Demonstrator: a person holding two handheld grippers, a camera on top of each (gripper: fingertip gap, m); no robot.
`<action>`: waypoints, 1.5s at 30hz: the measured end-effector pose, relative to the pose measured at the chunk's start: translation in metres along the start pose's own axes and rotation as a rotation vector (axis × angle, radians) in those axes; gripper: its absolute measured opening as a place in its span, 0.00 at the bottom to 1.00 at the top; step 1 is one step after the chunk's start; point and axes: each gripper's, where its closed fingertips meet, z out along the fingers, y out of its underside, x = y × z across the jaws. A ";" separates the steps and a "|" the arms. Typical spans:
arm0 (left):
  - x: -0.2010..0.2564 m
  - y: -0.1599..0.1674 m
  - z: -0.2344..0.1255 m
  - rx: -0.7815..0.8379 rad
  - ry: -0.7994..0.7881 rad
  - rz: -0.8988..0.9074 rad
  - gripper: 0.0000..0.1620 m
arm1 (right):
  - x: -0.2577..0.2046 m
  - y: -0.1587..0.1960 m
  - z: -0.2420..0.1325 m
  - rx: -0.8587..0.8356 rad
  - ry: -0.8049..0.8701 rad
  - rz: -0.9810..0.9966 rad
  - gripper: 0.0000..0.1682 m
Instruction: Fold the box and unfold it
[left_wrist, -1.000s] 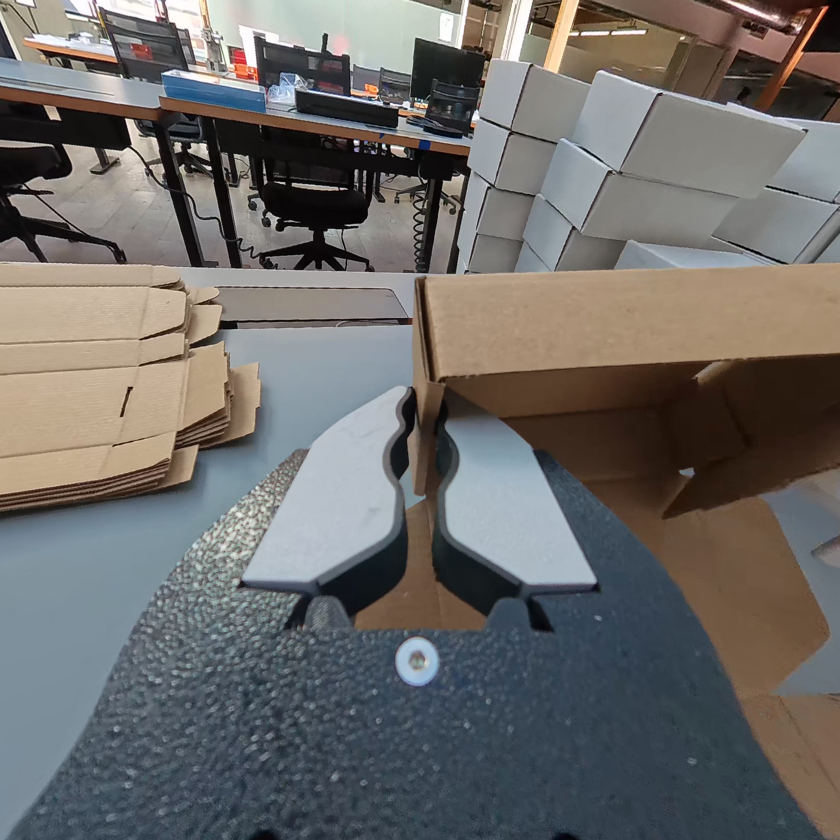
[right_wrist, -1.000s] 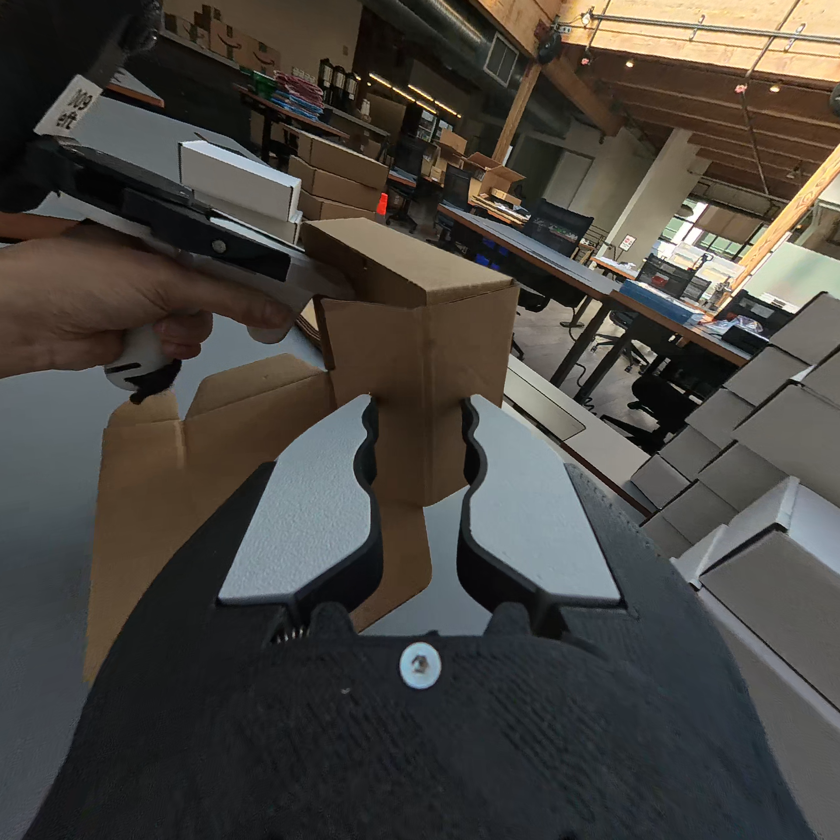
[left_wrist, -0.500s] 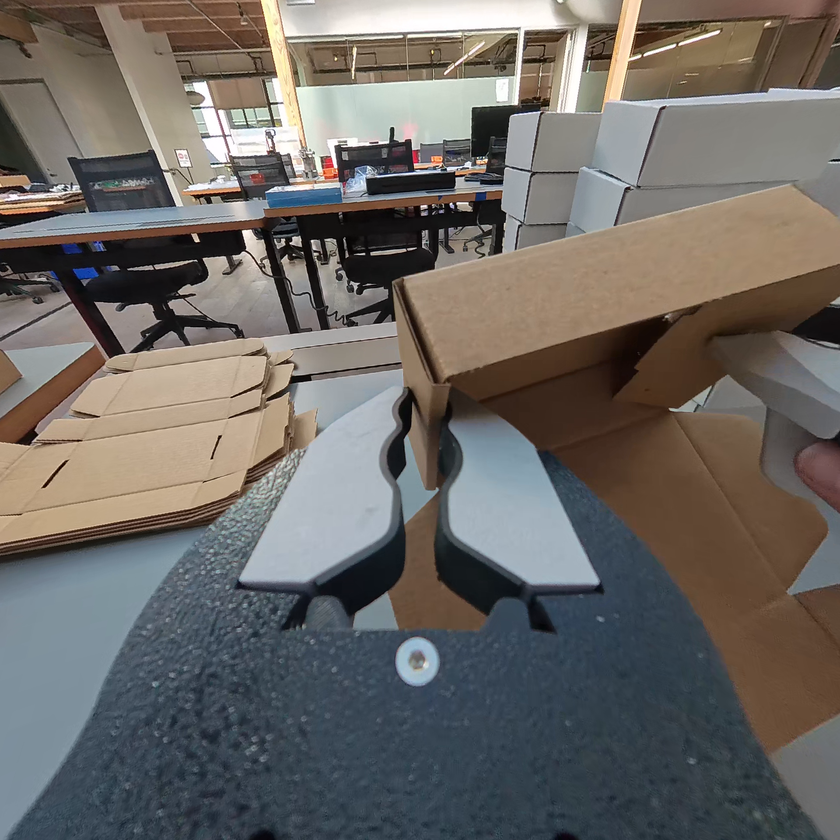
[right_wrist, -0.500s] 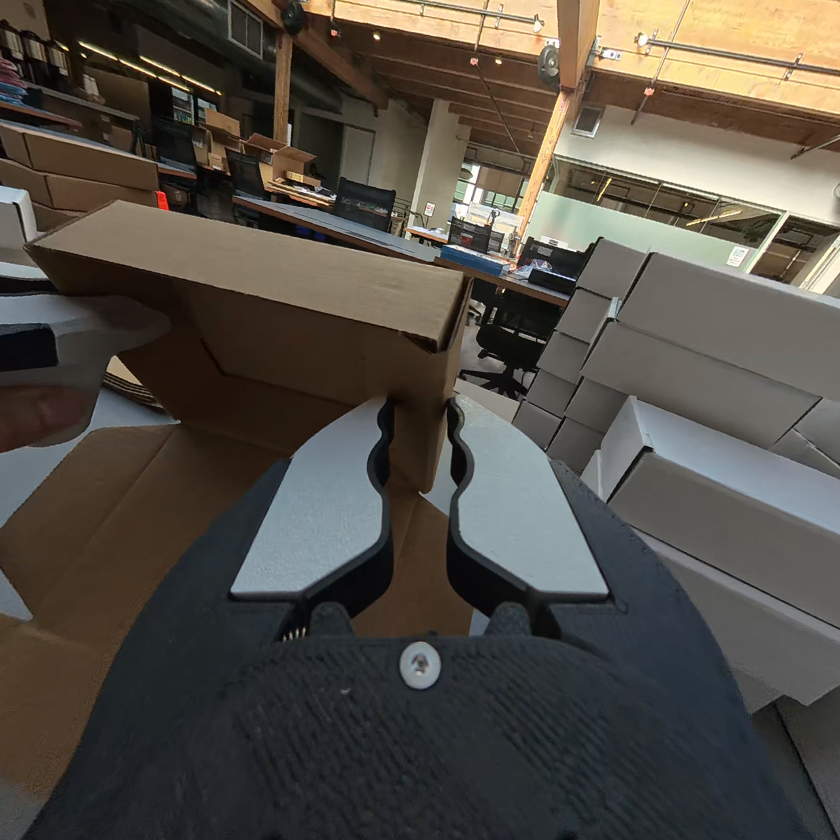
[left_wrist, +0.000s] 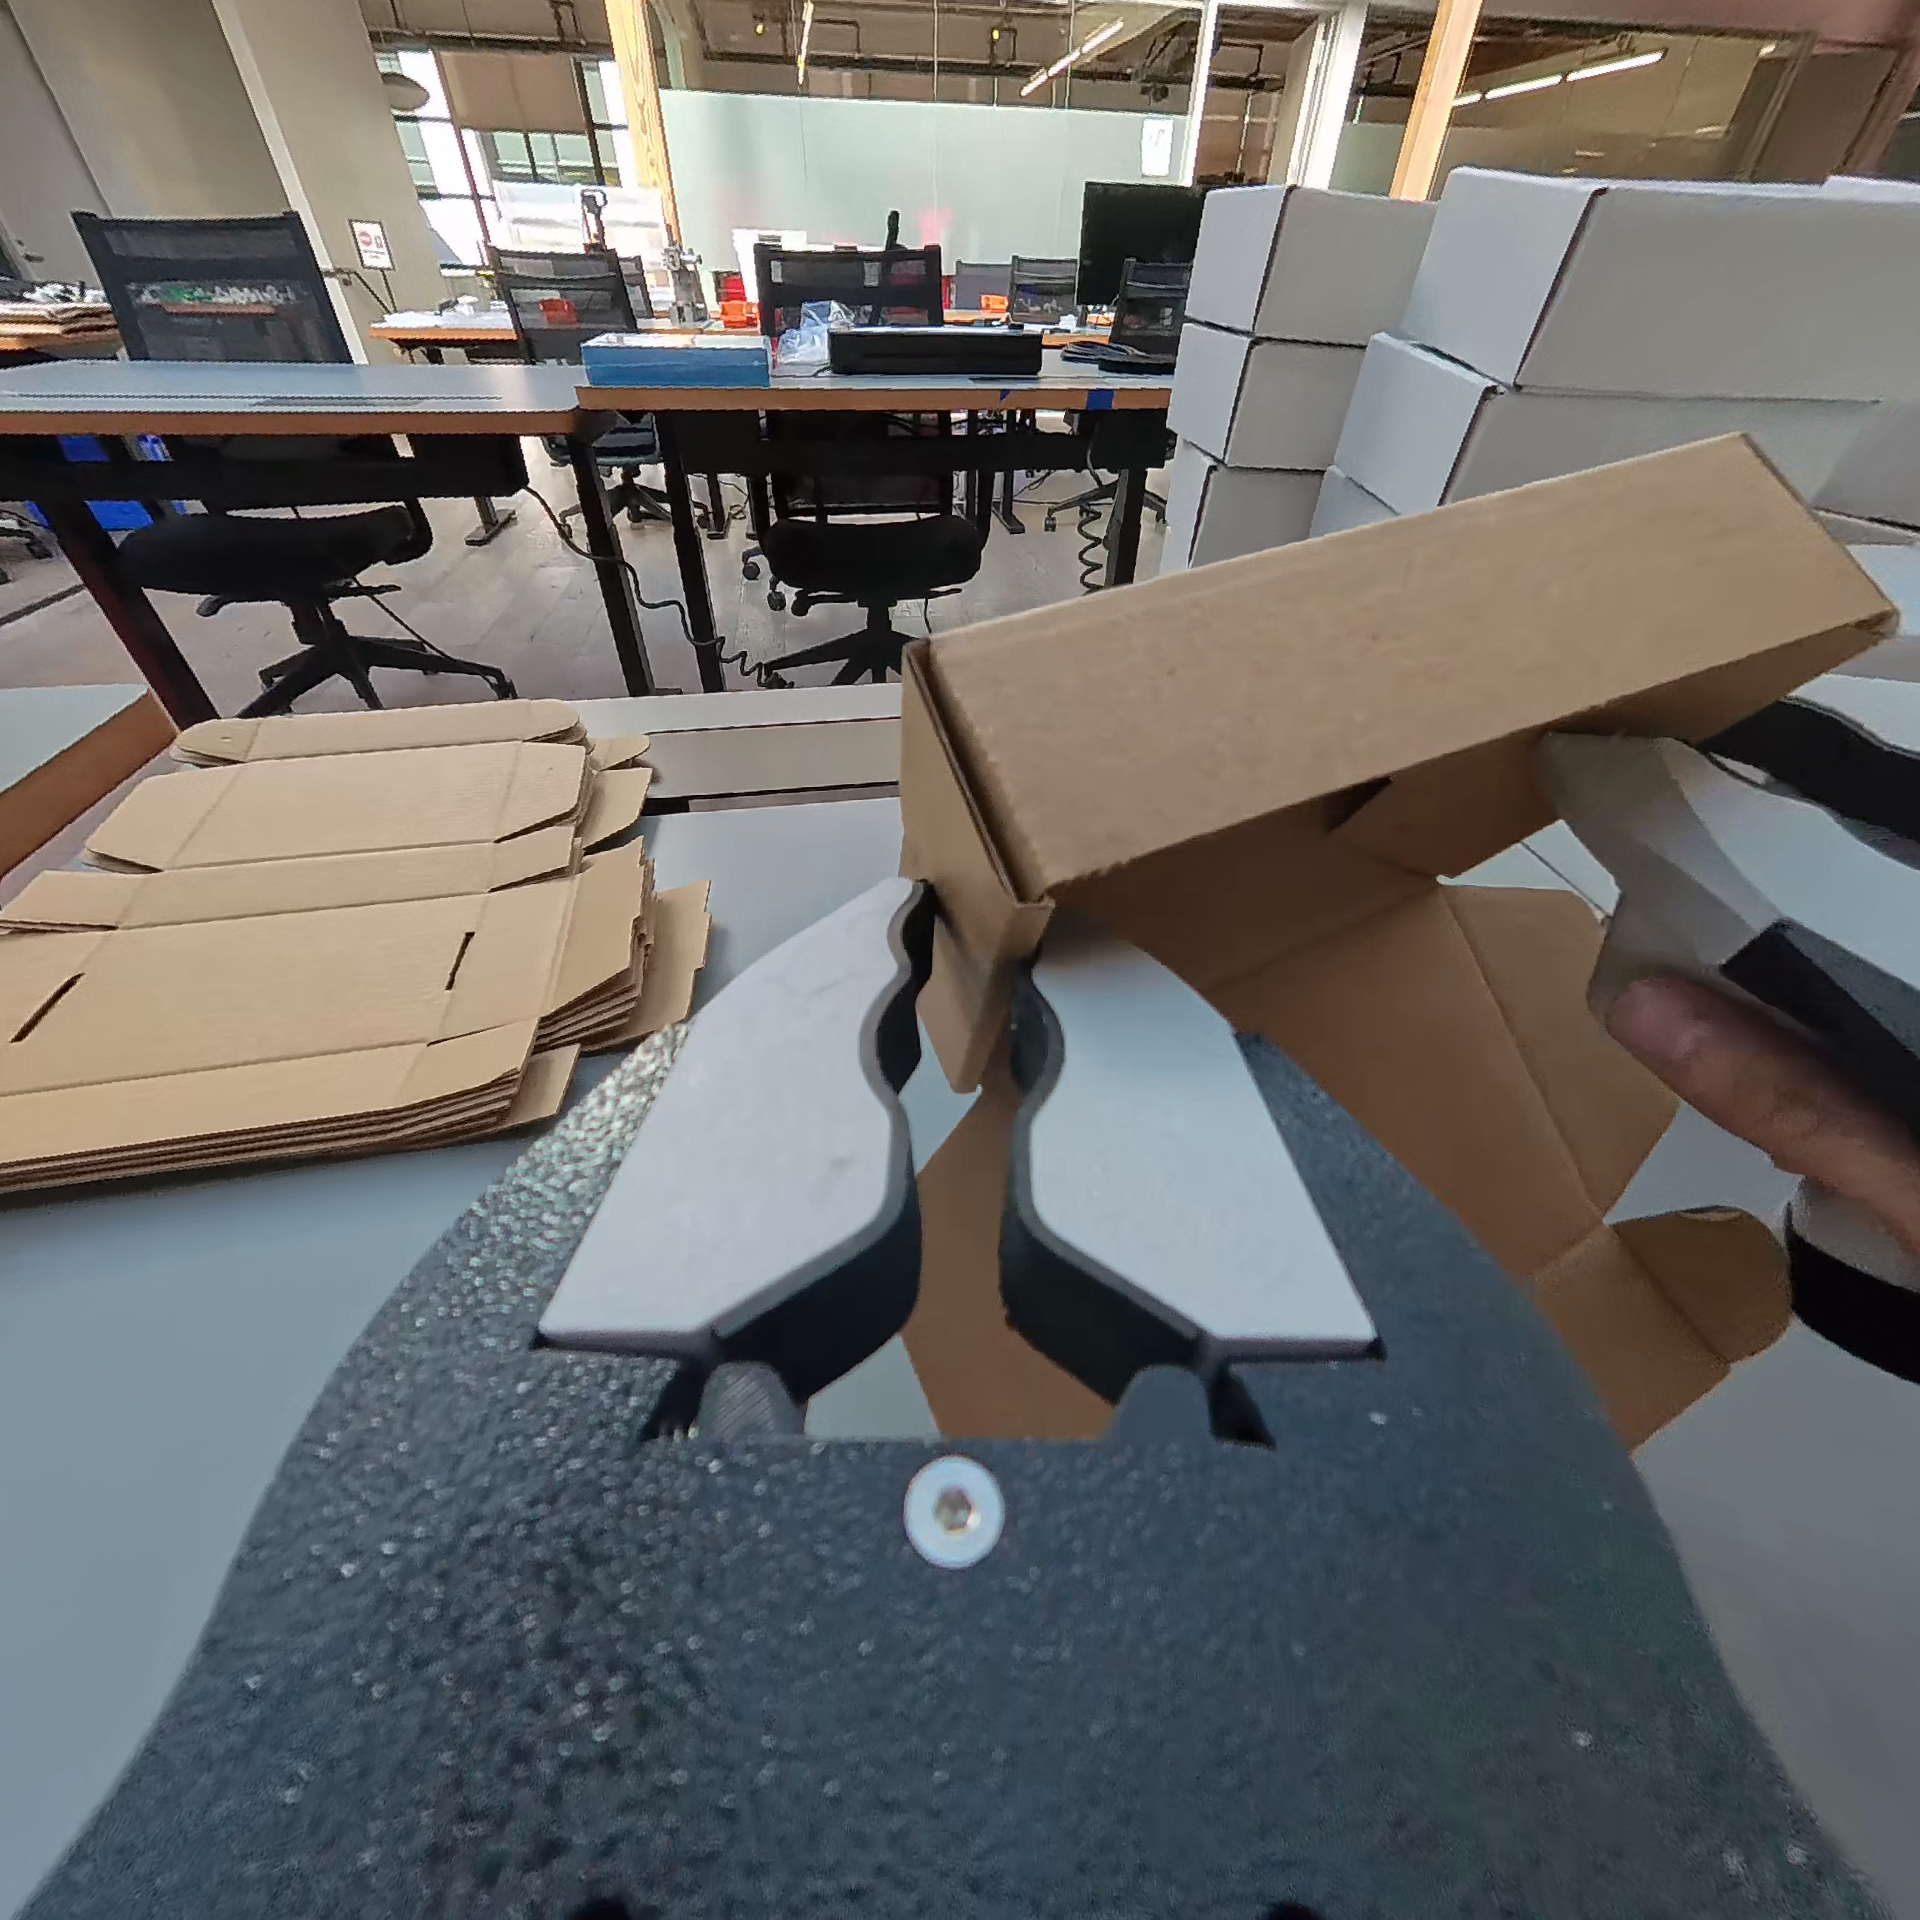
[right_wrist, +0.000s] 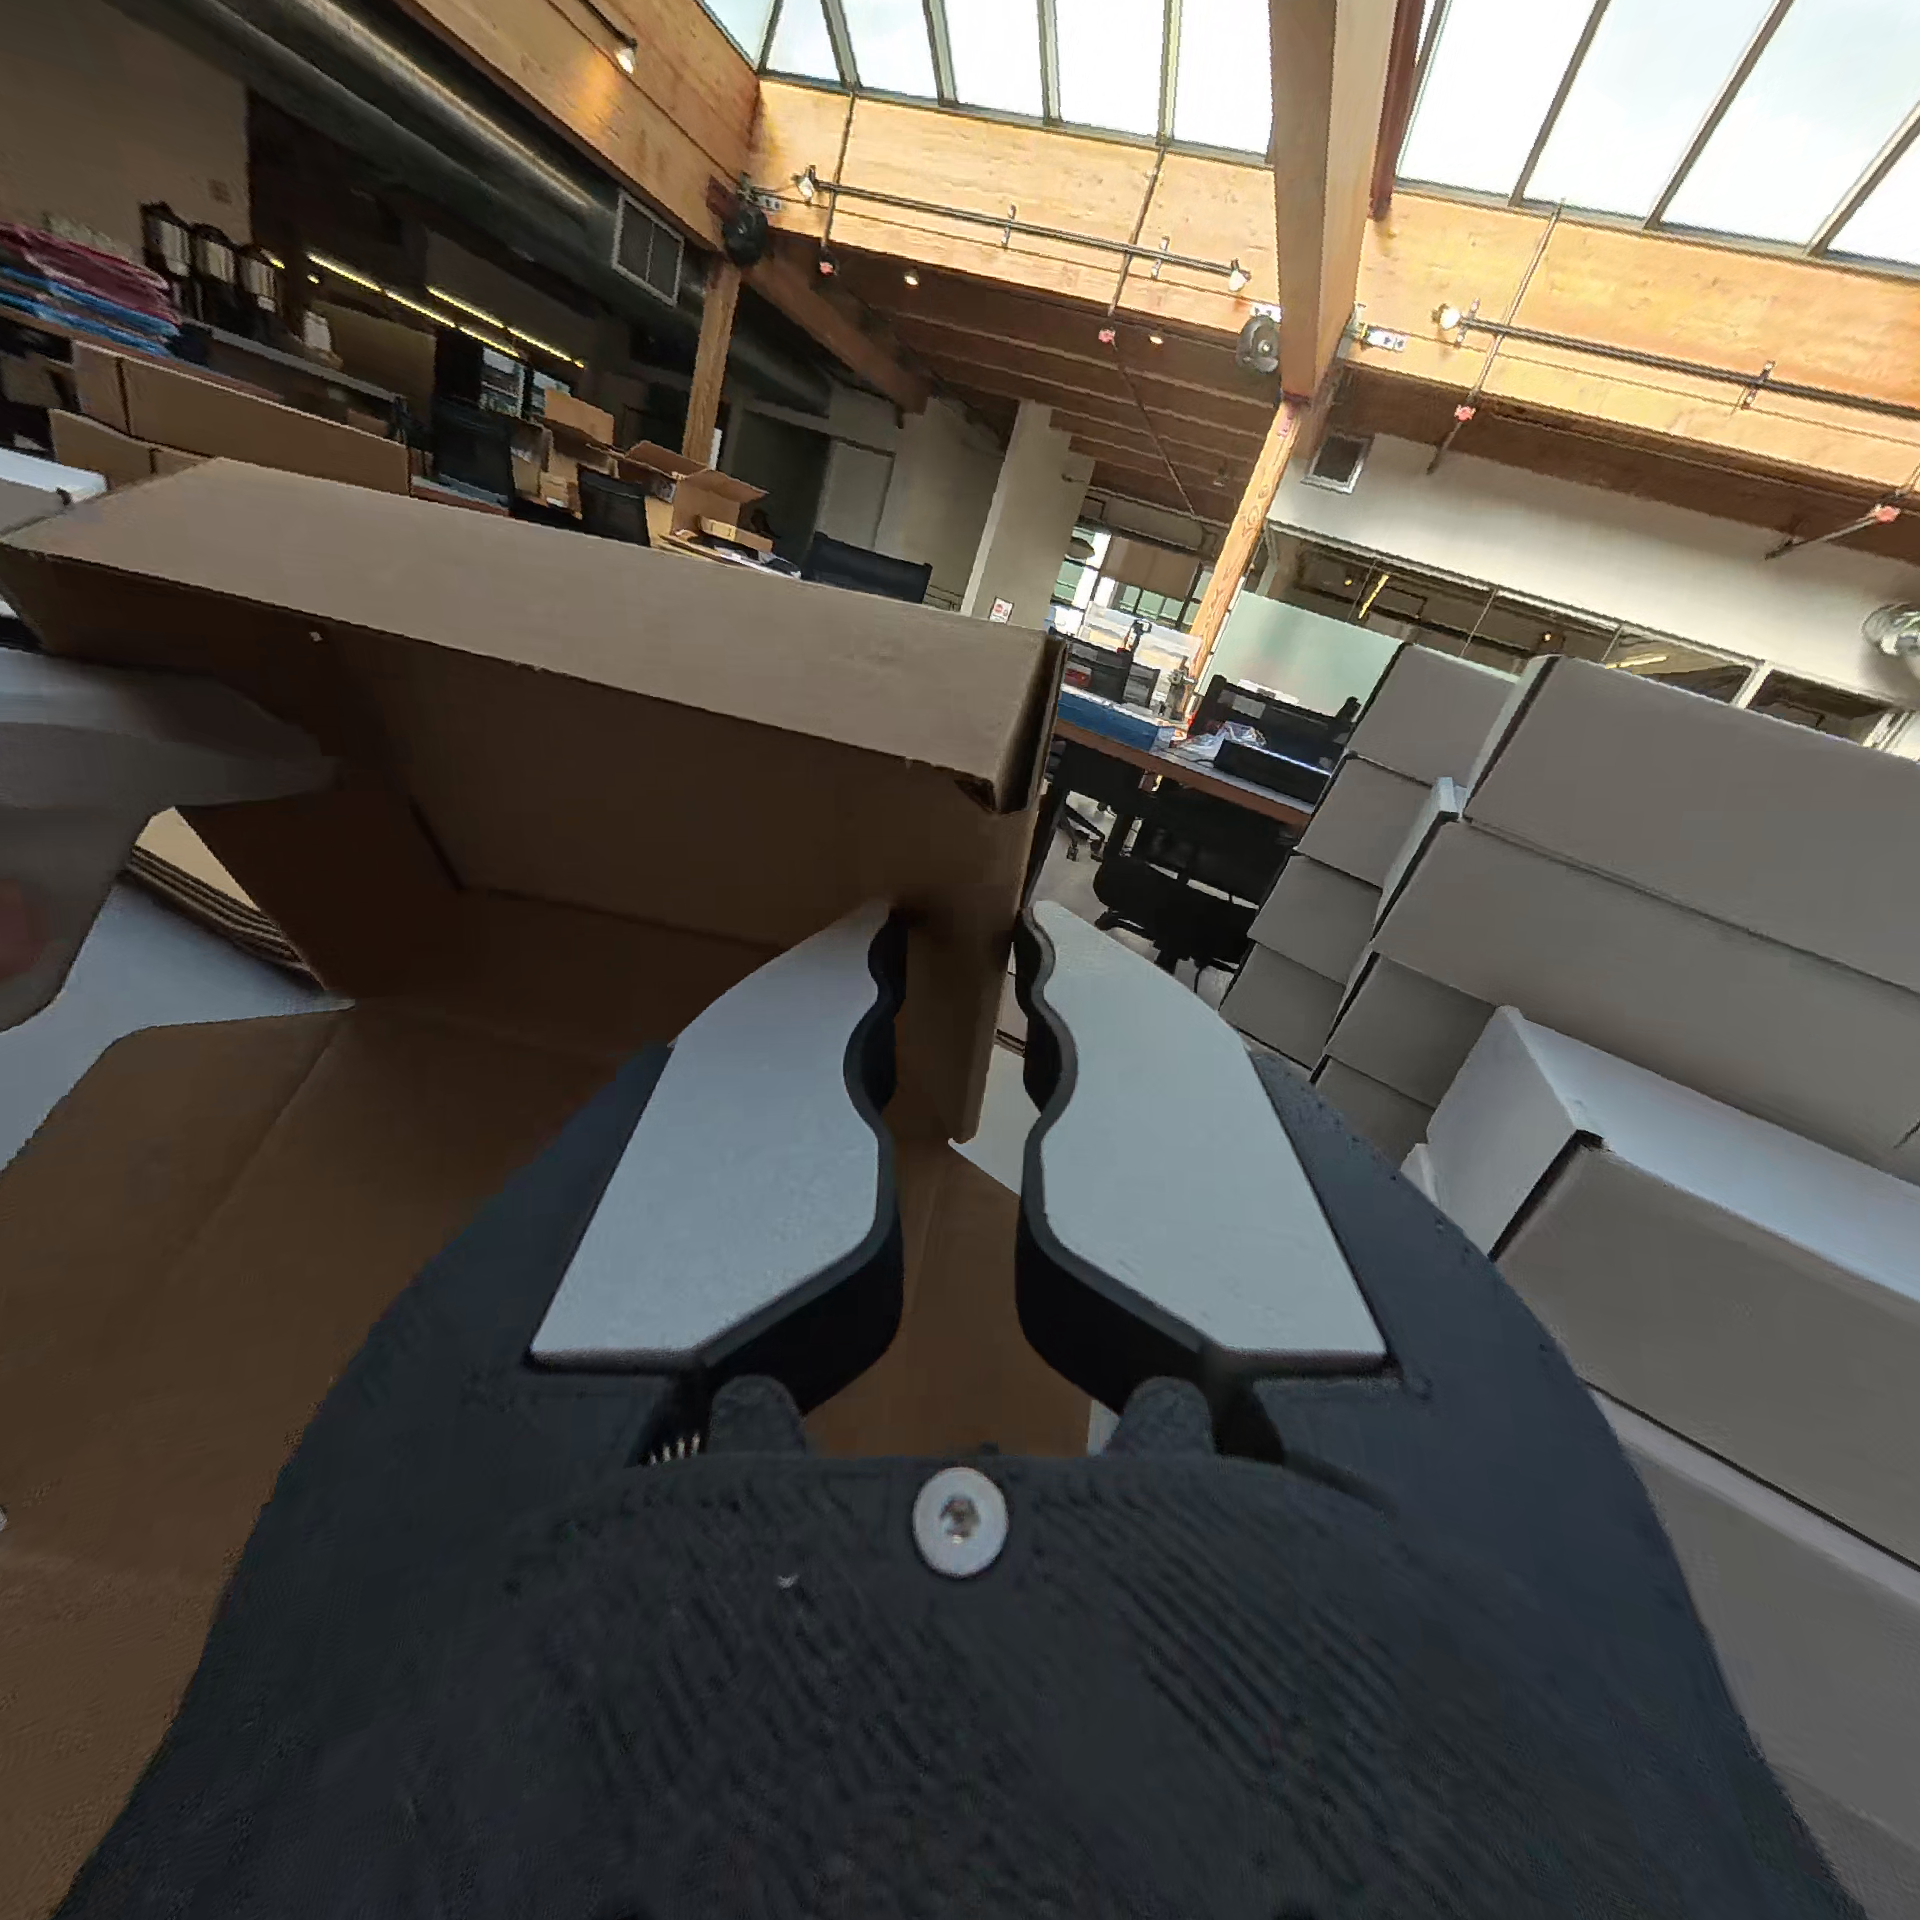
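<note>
A brown cardboard box, partly folded, is held up over the grey table. Its lid panel is folded over and its open flaps hang below. My left gripper is shut on the box's left end flap. My right gripper is shut on the box's right end flap, and the box fills the left of that view. The right gripper with a person's hand on it also shows at the right edge of the left wrist view. The left gripper's fingertip shows at the left edge of the right wrist view.
A stack of flat brown box blanks lies on the table at the left. Folded white boxes are piled at the right, and they also show in the right wrist view. Desks and office chairs stand beyond the table.
Both grippers have lifted the box and tilted it. The right gripper, open around the end flap a second ago, has closed on it. Both views have swung upward.
</note>
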 end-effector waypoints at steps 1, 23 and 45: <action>0.000 0.002 0.001 -0.004 -0.003 0.002 0.08 | 0.000 0.001 0.002 0.005 -0.001 -0.018 0.12; 0.007 -0.011 0.019 0.021 -0.094 0.061 0.07 | 0.028 0.016 0.016 -0.116 0.289 0.075 0.04; -0.016 -0.028 0.022 0.162 -0.195 0.220 0.05 | 0.011 0.004 0.015 -0.122 0.190 0.237 0.03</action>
